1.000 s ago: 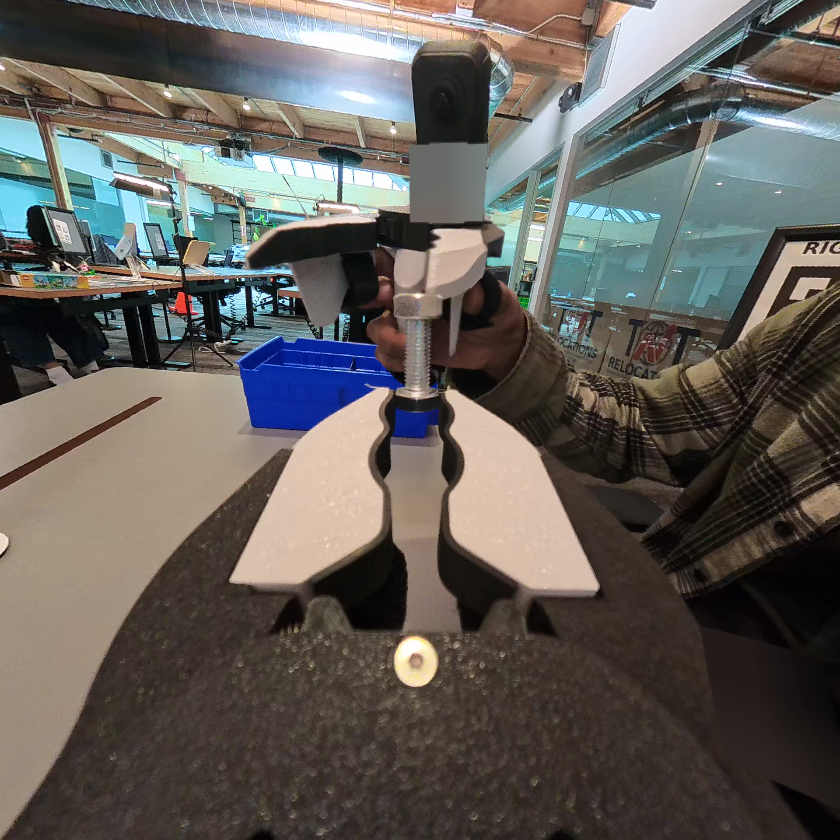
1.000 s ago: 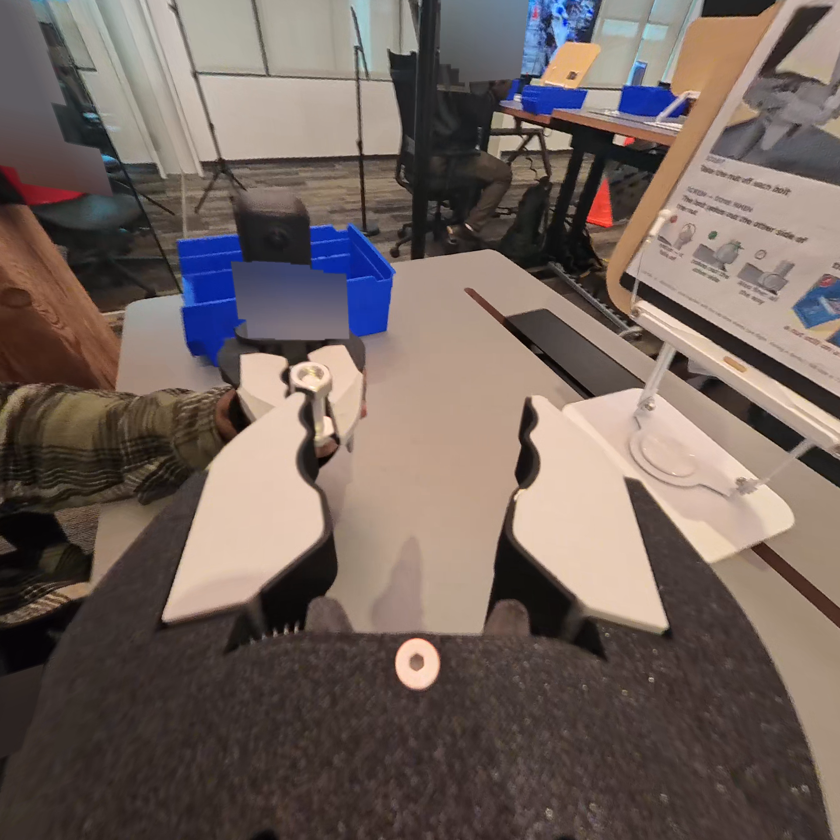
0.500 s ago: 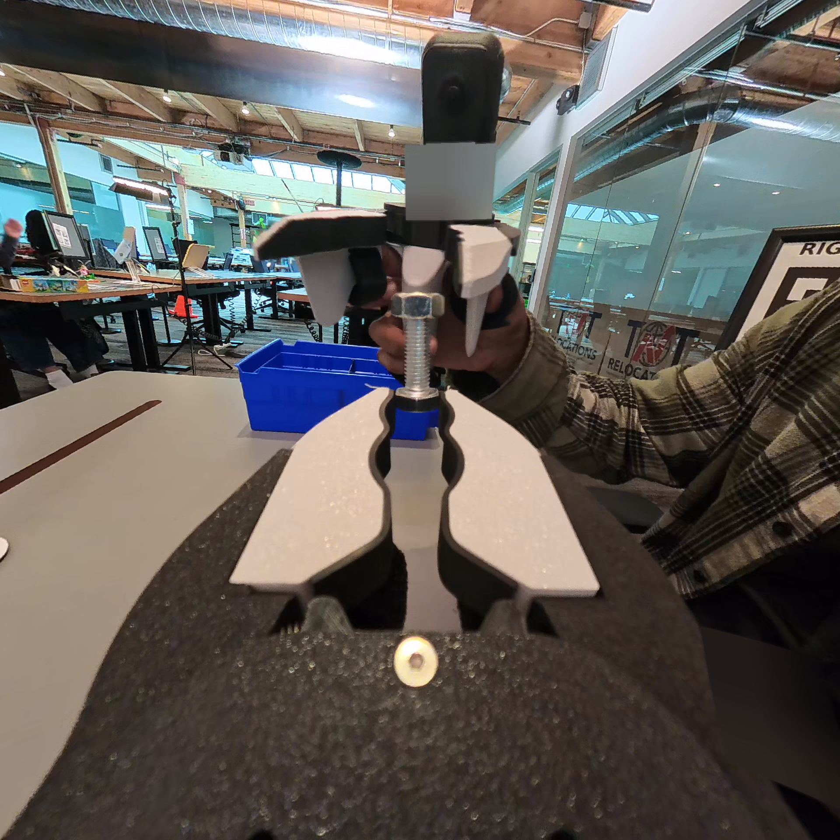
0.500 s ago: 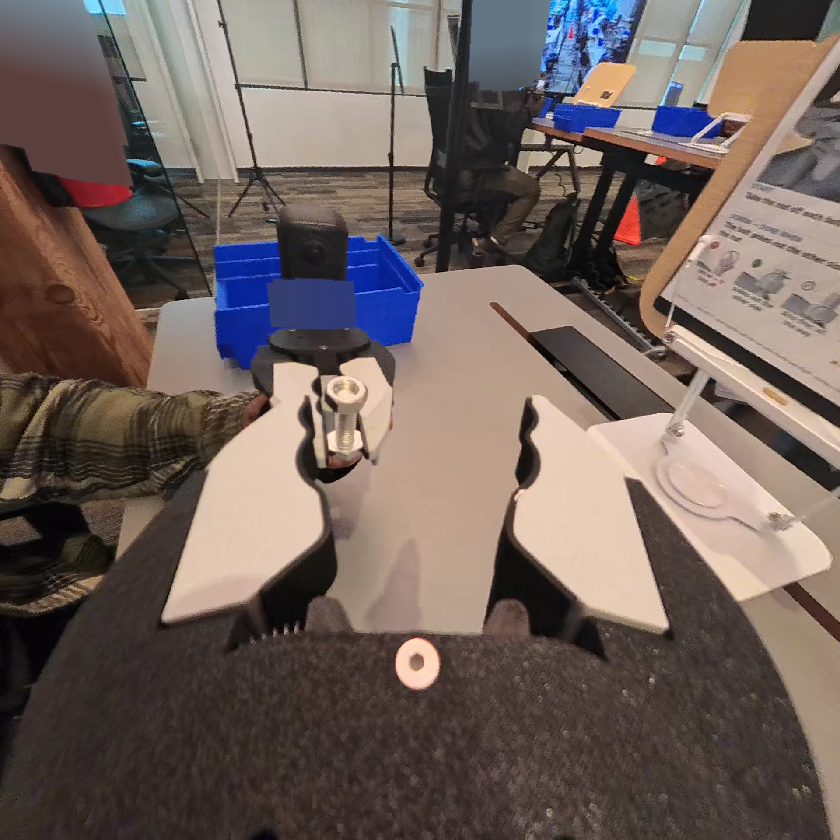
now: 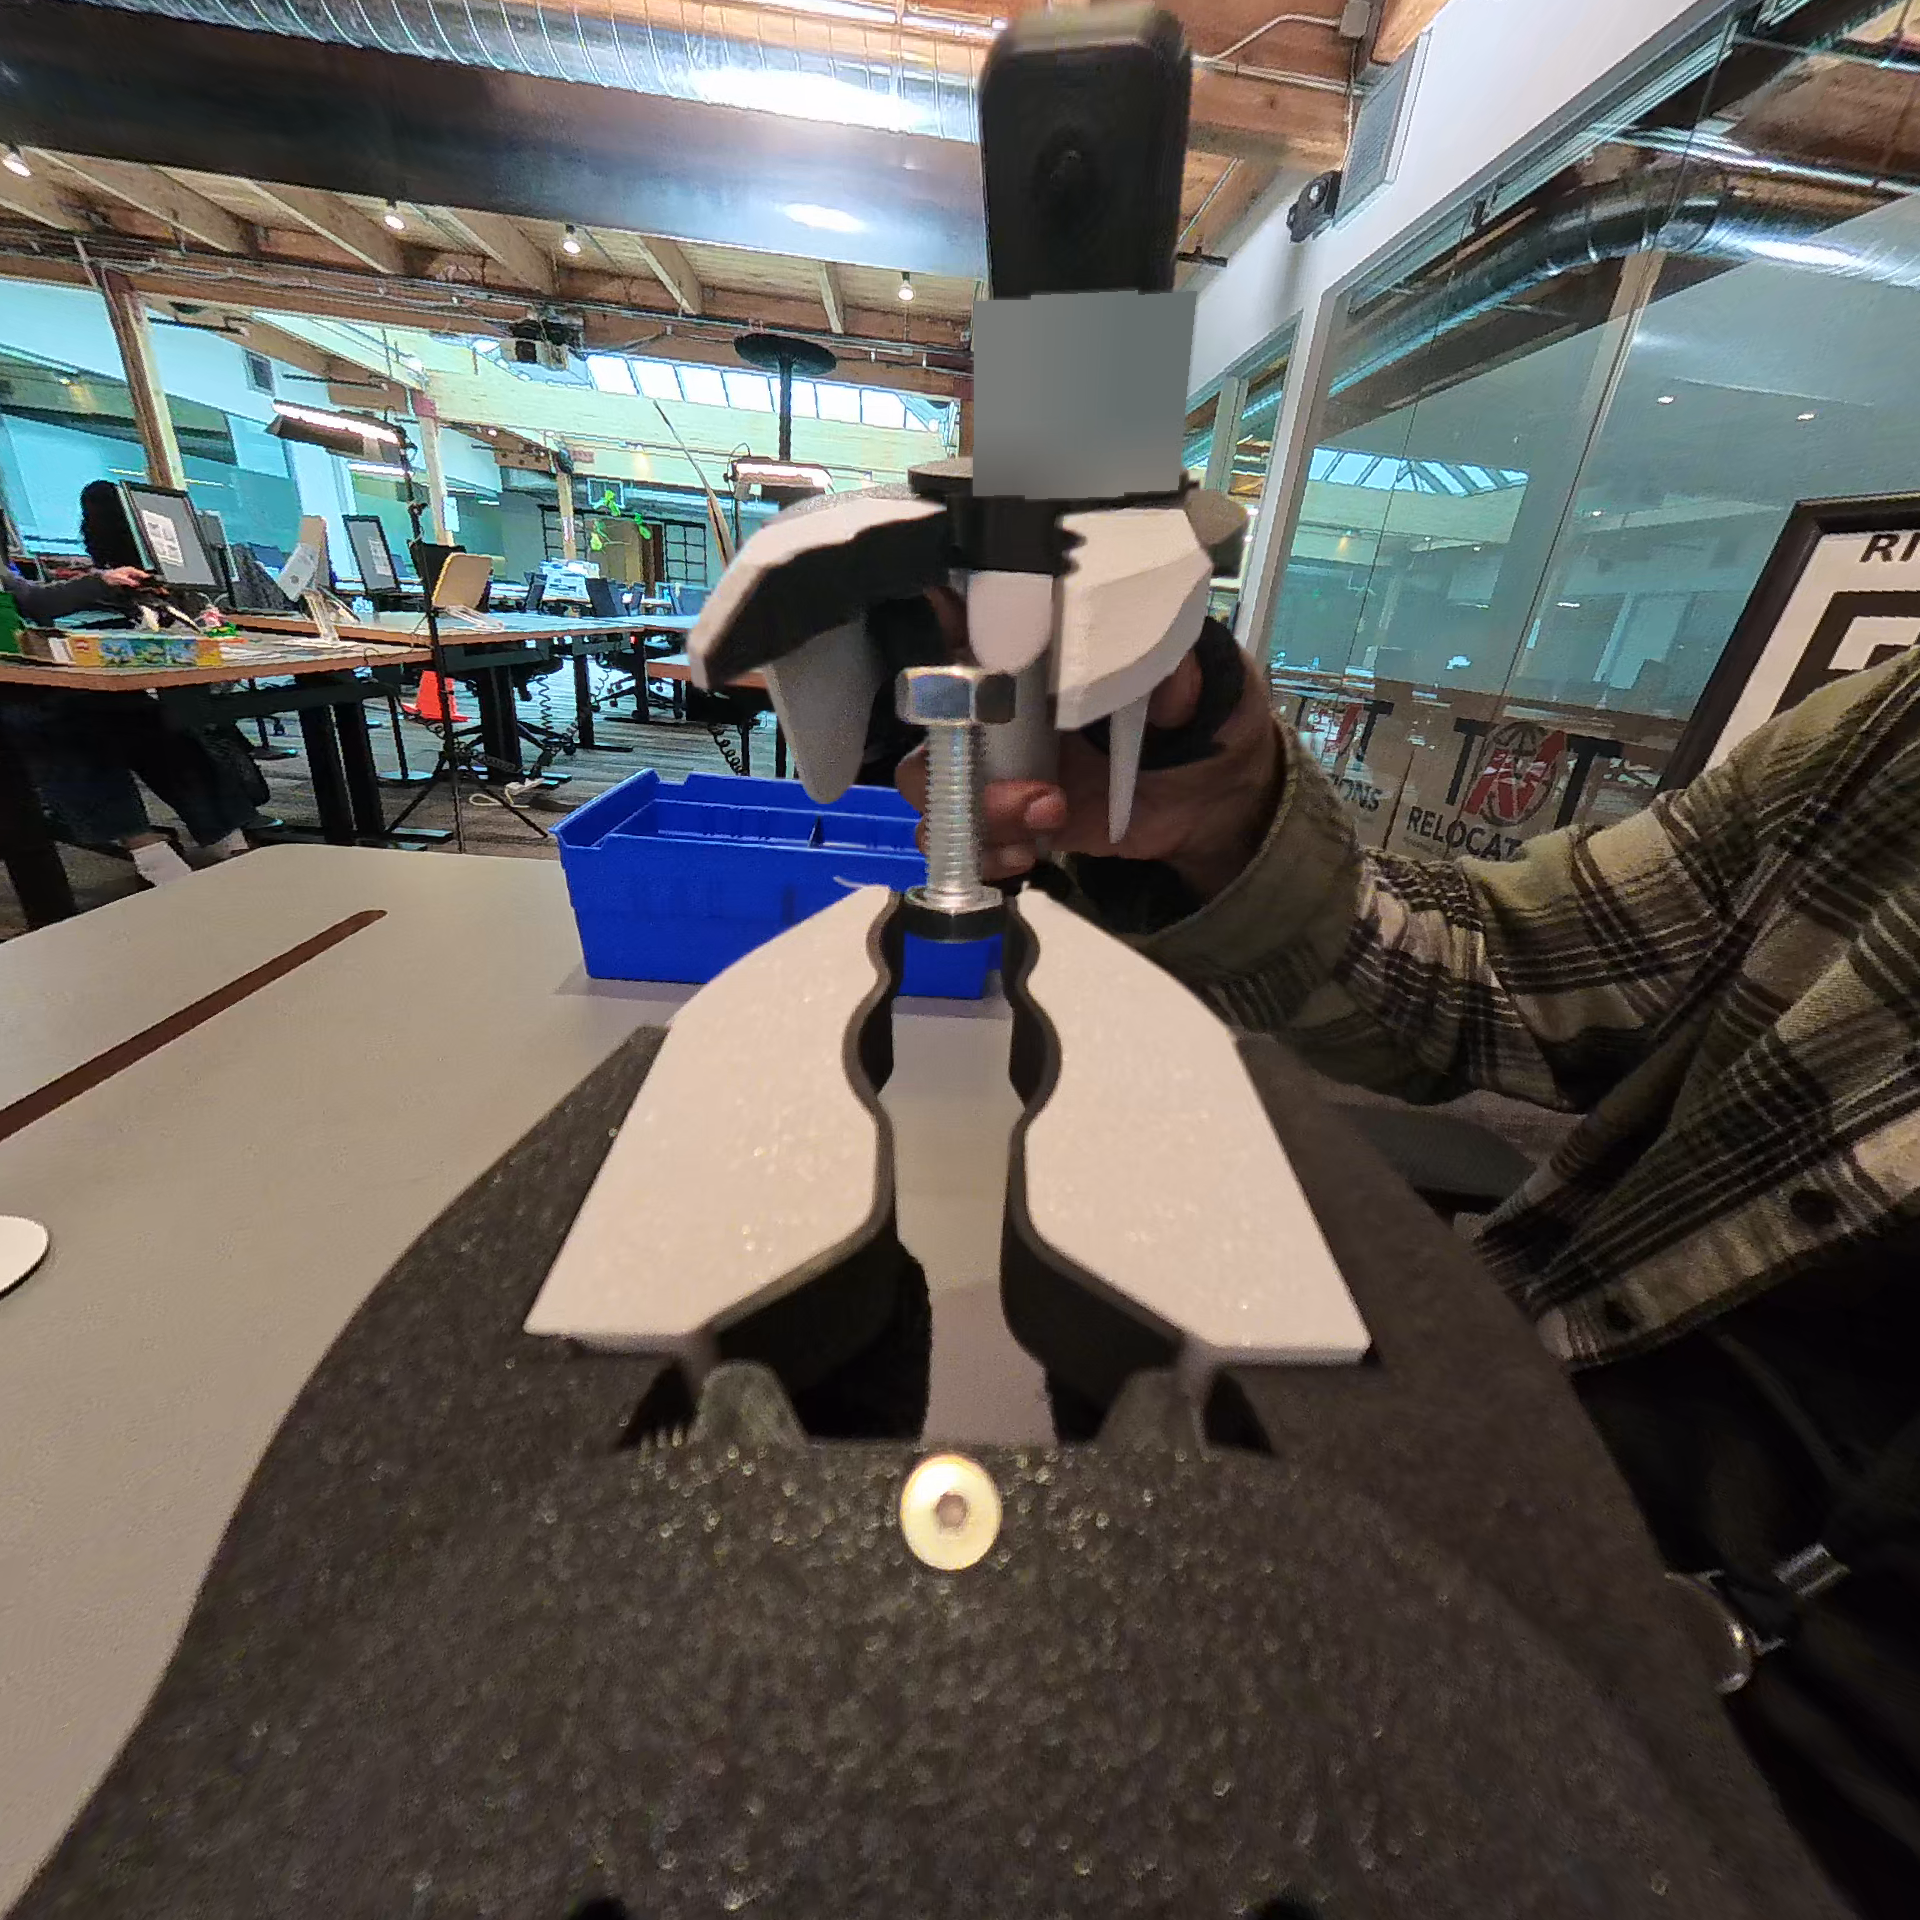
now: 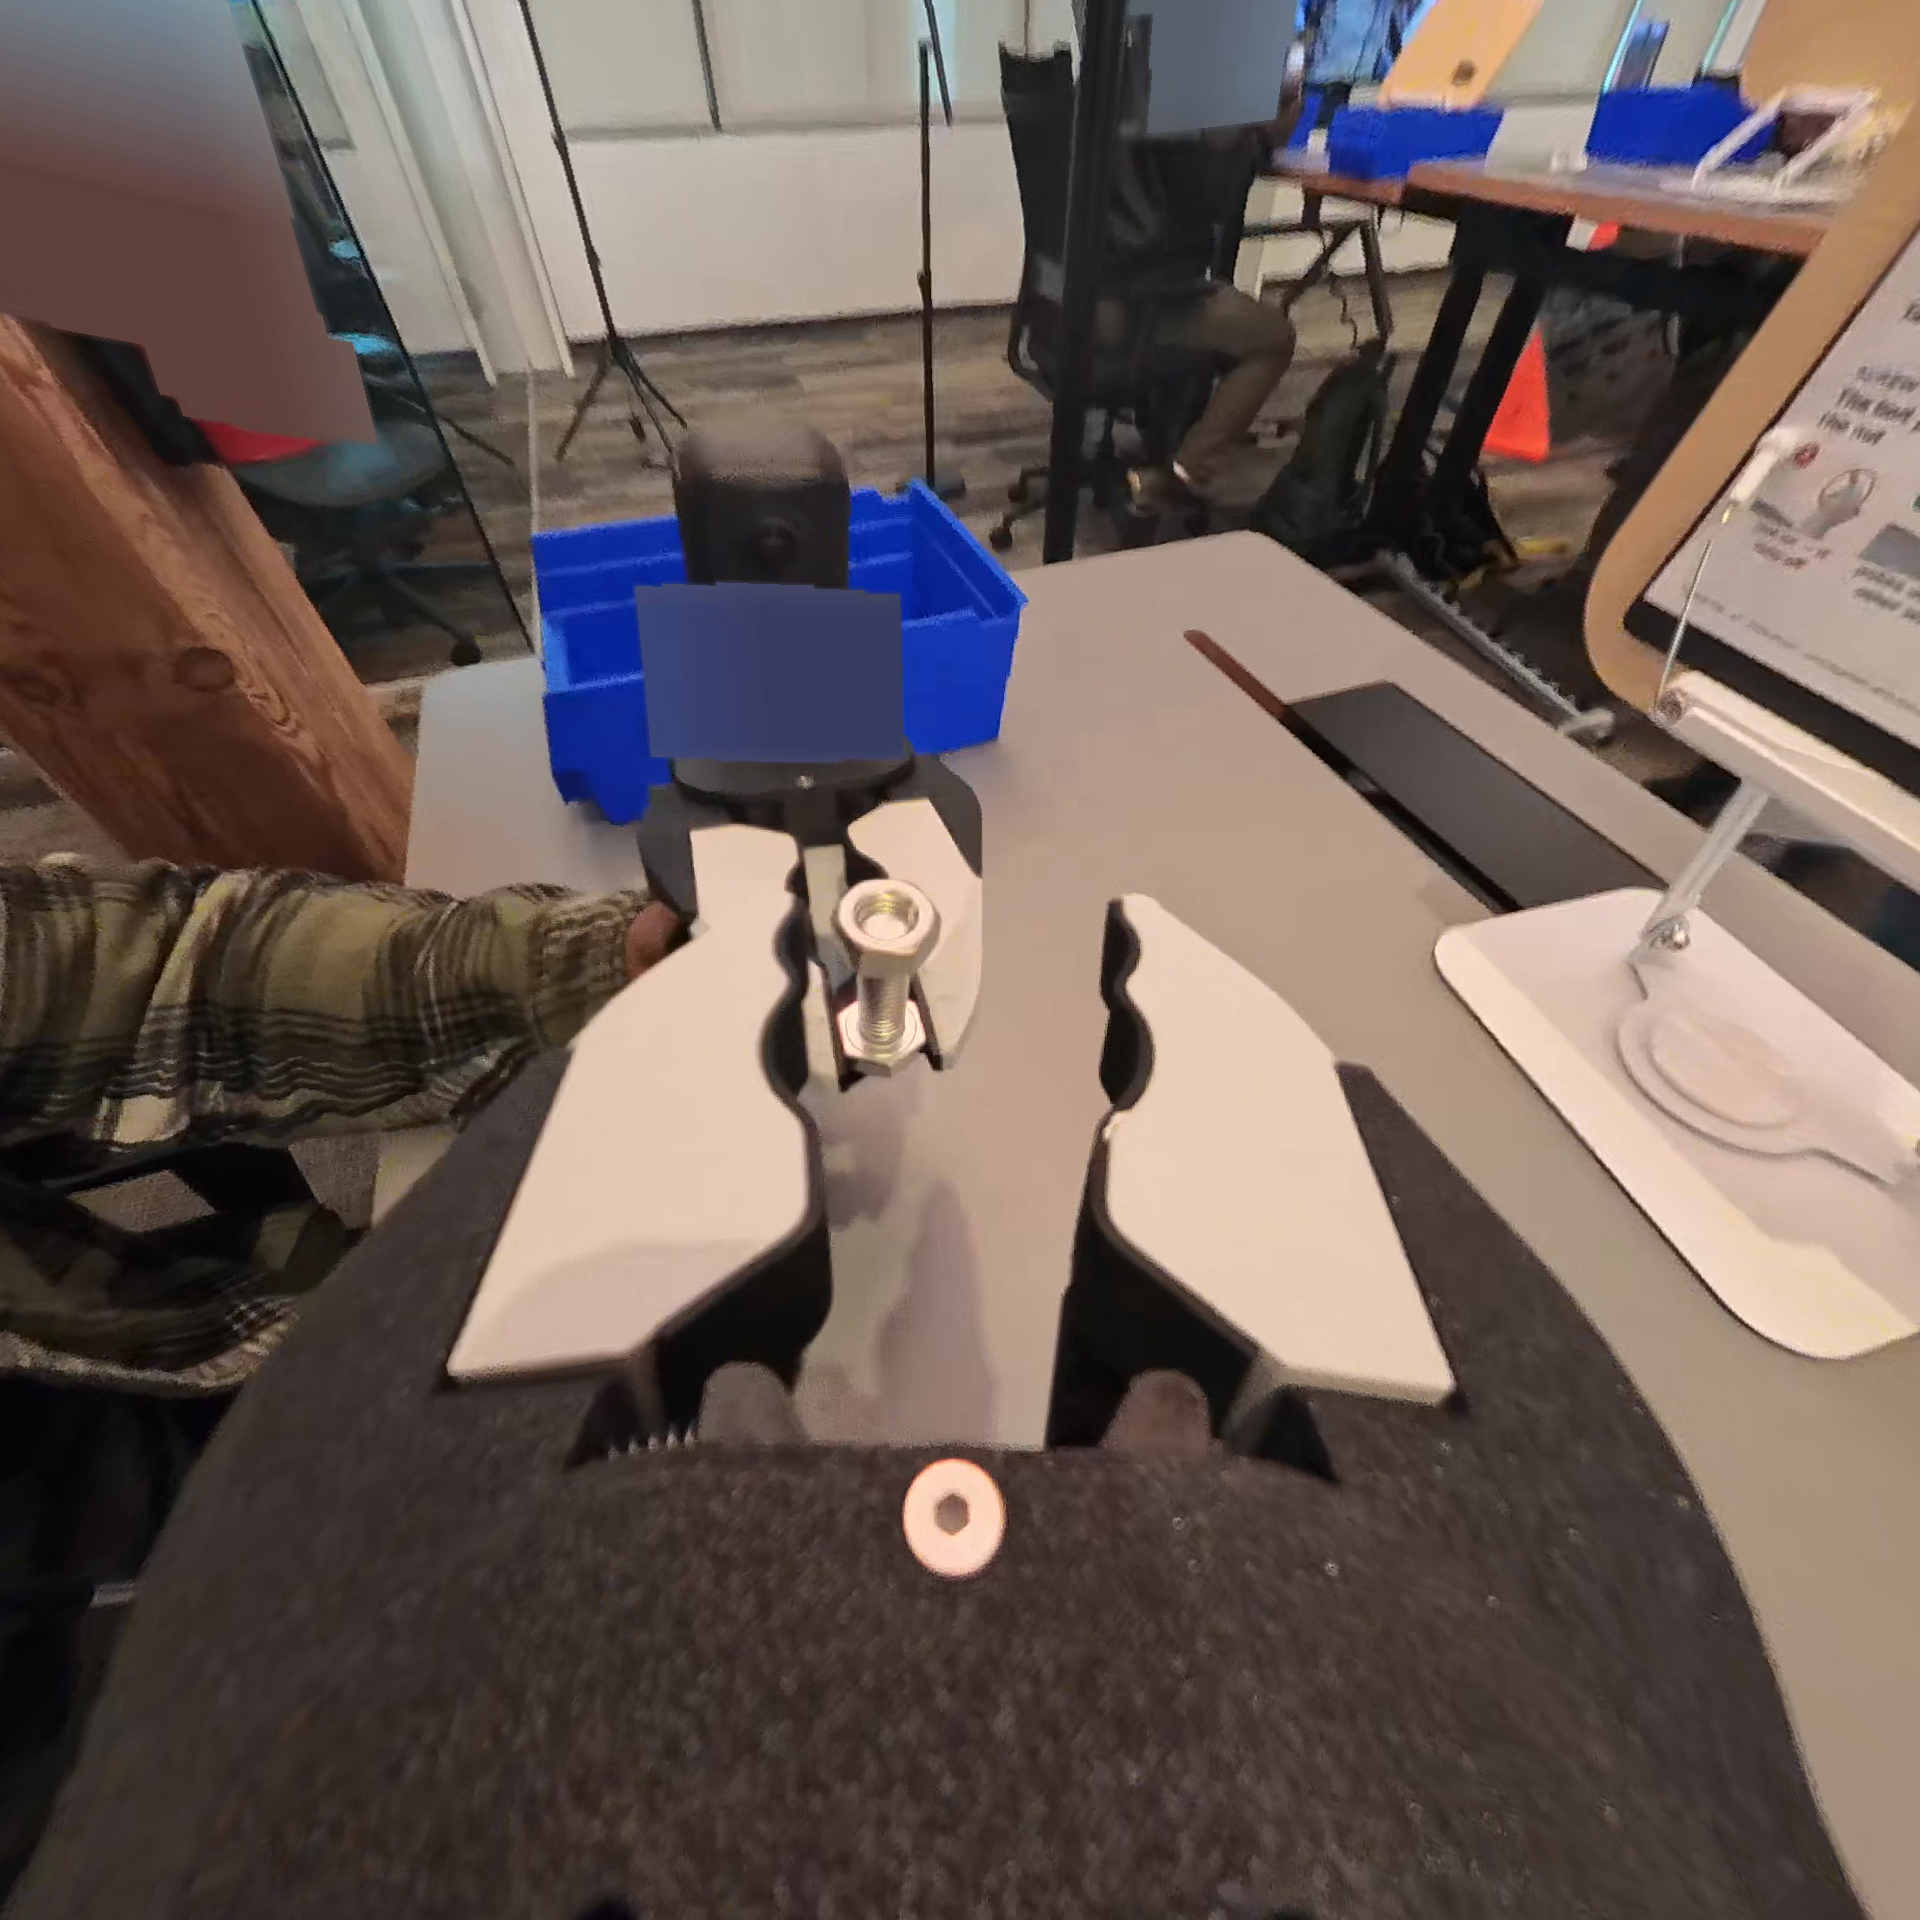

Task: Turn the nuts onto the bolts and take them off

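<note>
Left gripper (image 5: 951, 920) of mine is clamped on the bolt (image 5: 951, 821) by its head end, holding it upright above the grey table (image 5: 260, 1091). On the bolt's top end sits the nut (image 5: 954, 696). My right gripper (image 6: 951, 977) hangs spread wide, its fingers (image 5: 821, 717) near the nut, holding nothing. Behind stands a blue bin (image 5: 727, 873).

Bright, even light pours from the ceiling lamps (image 5: 821, 213), soft shadows sit on the grey table (image 6: 1143, 727), edges bow wide-angle, and the far gripper (image 5: 966, 665) smears slightly.
</note>
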The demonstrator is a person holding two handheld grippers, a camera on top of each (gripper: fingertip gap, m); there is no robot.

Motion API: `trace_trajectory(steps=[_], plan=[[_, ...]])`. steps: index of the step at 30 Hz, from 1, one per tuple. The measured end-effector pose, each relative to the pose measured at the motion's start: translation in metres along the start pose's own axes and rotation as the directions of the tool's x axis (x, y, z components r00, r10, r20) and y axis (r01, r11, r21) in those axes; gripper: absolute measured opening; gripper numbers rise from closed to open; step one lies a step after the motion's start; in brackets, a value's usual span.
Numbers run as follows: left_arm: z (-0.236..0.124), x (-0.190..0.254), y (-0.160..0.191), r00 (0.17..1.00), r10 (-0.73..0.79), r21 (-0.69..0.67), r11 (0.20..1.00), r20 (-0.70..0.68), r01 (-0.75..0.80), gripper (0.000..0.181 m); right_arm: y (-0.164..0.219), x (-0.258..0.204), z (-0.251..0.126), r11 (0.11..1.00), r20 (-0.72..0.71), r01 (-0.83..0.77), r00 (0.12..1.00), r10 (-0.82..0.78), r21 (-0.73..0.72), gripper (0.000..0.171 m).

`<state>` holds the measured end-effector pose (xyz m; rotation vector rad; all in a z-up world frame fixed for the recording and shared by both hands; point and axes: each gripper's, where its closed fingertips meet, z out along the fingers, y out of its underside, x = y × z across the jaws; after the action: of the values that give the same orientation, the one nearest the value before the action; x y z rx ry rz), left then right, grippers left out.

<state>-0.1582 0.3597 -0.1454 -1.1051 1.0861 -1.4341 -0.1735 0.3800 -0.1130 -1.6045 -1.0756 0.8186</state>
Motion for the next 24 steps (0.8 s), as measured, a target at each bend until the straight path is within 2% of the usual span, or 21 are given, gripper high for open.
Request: trace_trajectory(steps=[3,4,8,12,14,18,21,23,24], plan=[[0.001,-0.001,0.003,1.0,0.0,-0.014,1.0,0.007,0.0,0.018,0.005,-0.008,0.003,0.997,0.053,0.015,0.999,-0.011,-0.078,0.023],[0.001,-0.002,0.003,1.0,-0.002,-0.016,1.0,0.006,0.002,0.018,0.005,-0.011,0.003,0.995,0.071,0.021,0.997,-0.014,-0.1,0.019],[0.001,0.001,0.005,1.0,-0.006,-0.026,1.0,-0.02,0.006,0.017,0.008,-0.016,0.001,0.971,0.176,0.151,0.977,-0.118,-0.185,0.019],[0.005,0.008,0.01,0.997,-0.013,-0.052,0.999,-0.07,0.009,0.017,0.017,-0.025,-0.007,0.91,0.387,0.325,0.898,-0.21,-0.259,0.019],[0.007,0.011,0.015,0.995,-0.027,-0.076,0.997,-0.093,0.02,0.018,0.025,-0.026,-0.013,0.85,0.494,0.43,0.834,-0.246,-0.304,0.019],[0.011,0.013,0.026,0.993,-0.041,-0.124,0.992,-0.11,0.028,0.018,0.042,-0.023,-0.022,0.668,0.654,0.641,0.695,-0.297,-0.378,0.019],[0.013,0.012,0.029,0.993,-0.052,-0.135,0.99,-0.11,0.037,0.018,0.046,-0.021,-0.024,0.562,0.709,0.723,0.634,-0.308,-0.402,0.019],[0.012,0.011,0.028,0.993,-0.053,-0.127,0.991,-0.102,0.039,0.018,0.045,-0.019,-0.022,0.544,0.698,0.716,0.652,-0.296,-0.438,0.021],[0.011,0.01,0.026,0.993,-0.054,-0.116,0.992,-0.1,0.042,0.017,0.043,-0.016,-0.019,0.547,0.668,0.703,0.675,-0.312,-0.454,0.028]])
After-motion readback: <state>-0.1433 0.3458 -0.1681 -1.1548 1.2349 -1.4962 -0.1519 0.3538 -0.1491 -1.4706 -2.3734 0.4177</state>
